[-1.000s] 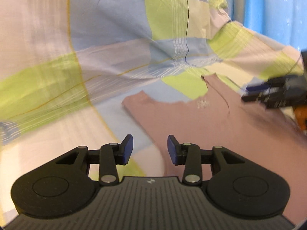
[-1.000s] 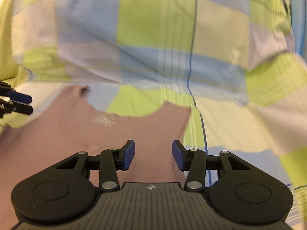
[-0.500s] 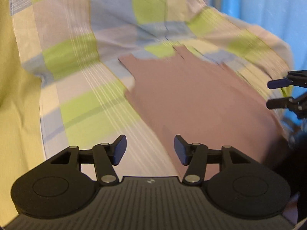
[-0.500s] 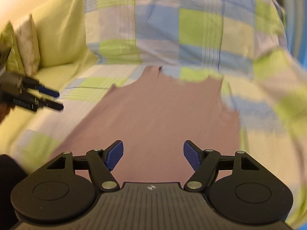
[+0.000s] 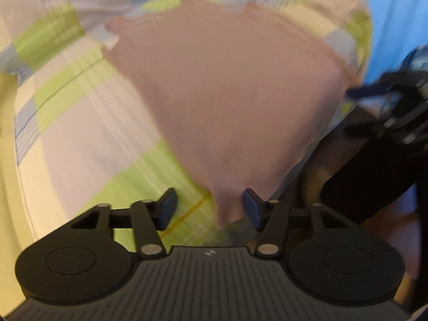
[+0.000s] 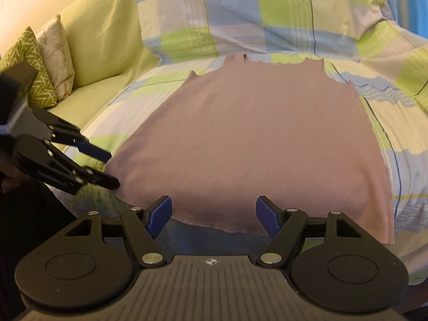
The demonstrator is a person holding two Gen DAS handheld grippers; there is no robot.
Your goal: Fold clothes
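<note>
Your right wrist view is sharp and shows the whole mauve sleeveless top [image 6: 256,139] spread flat on the checked sheet [image 6: 281,13] over the sofa, with two cushions [image 6: 45,69] at the far left end. The left wrist view is blurred. Your right gripper [image 6: 214,215] is spread wide, empty, at the top's near hem. Your left gripper [image 6: 105,167] is also parted, just beside the hem's left corner [image 5: 227,208]. Bare sheet lies open on both sides of the top.
</note>
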